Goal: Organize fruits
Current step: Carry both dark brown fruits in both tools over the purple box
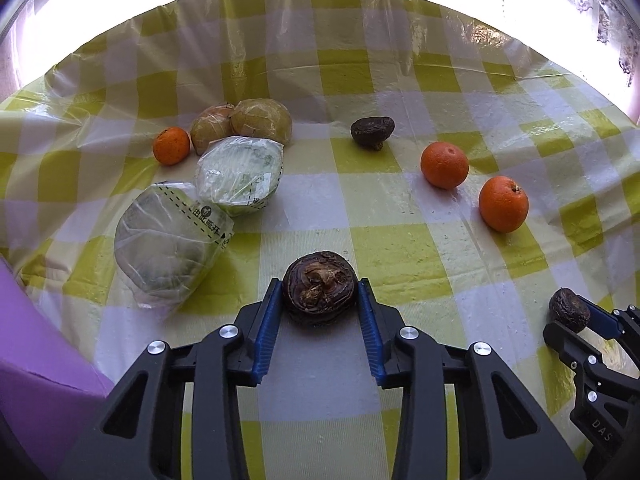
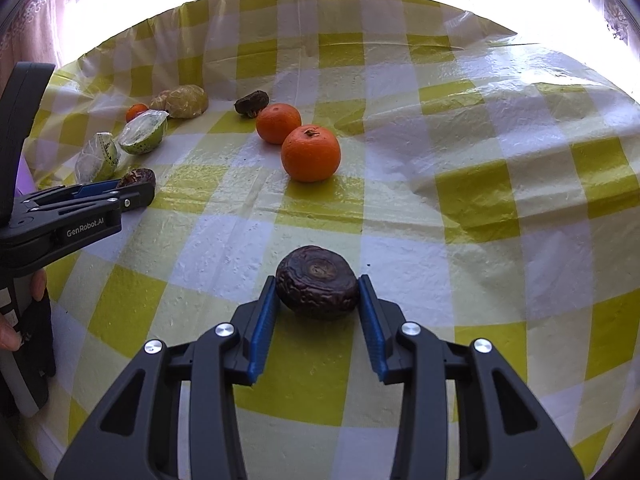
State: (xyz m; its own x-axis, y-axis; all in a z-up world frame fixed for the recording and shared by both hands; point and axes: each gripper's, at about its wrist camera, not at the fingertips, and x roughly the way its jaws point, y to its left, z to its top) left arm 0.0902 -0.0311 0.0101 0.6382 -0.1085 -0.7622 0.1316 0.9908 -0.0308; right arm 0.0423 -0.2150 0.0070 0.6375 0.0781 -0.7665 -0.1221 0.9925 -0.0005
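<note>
The left tool (image 1: 320, 300) clamps a dark wrinkled fruit (image 1: 319, 286) on the checked cloth (image 1: 400, 248) — oranges (image 1: 444, 165) beyond.

Looks like a home dining spot: yellow-and-white checked plastic tablecloth (image 2: 460, 200), lace curtains (image 1: 612, 20) against a bright window, loose round oranges (image 2: 311, 153).

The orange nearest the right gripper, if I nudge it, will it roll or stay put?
The nearest orange looks round and sits free on the checked tablecloth, so it would probably roll. Its stem end faces up, so the roll may wobble. The glossy cloth likely offers little grip.
</note>
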